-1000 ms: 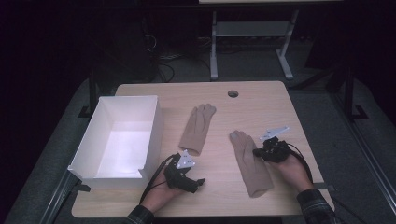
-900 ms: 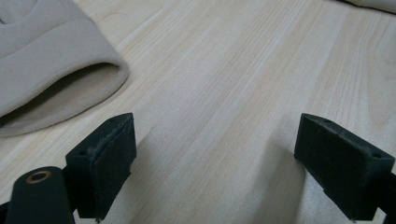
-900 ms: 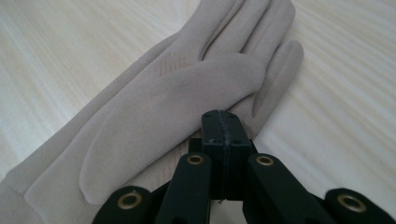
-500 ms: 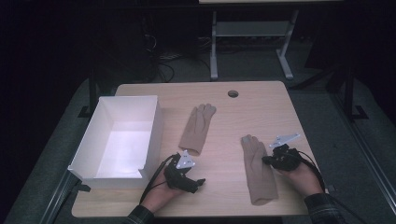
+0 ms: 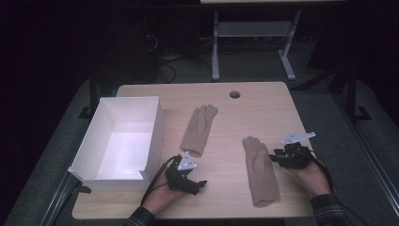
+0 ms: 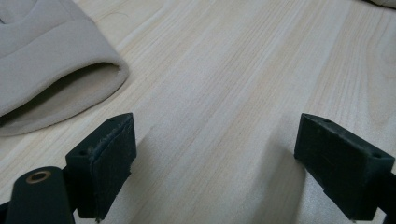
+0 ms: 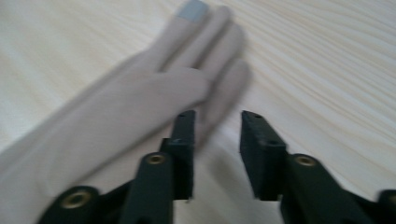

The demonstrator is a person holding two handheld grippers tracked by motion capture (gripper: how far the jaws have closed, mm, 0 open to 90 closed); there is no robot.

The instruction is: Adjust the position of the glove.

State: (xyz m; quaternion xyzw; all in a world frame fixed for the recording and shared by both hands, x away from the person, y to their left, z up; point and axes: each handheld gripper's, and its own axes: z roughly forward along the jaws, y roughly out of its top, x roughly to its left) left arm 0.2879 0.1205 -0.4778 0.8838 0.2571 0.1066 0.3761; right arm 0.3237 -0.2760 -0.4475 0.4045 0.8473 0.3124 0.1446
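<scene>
Two beige gloves lie flat on the wooden table [image 5: 263, 113]. The left glove [image 5: 198, 127] has its fingers pointing away, and its open cuff [image 6: 51, 60] lies just ahead-left of my left gripper [image 5: 200, 184]. That gripper rests low over bare wood, jaws wide open [image 6: 215, 172] with nothing between them. The right glove [image 5: 260, 172] lies near the front, with a grey-blue patch on one fingertip [image 7: 193, 9]. My right gripper [image 5: 274, 157] sits at this glove's right edge by the fingers. Its jaws [image 7: 217, 140] stand a narrow gap apart, over the edge of the glove [image 7: 130, 116].
A white open box [image 5: 157, 129] stands at the table's left side, close to the left hand. A round cable hole [image 5: 235, 94] sits near the far edge. Dark floor and a desk frame lie beyond the table.
Over the last second the right gripper and the right glove have shifted to the right together. The left gripper and left glove have stayed put.
</scene>
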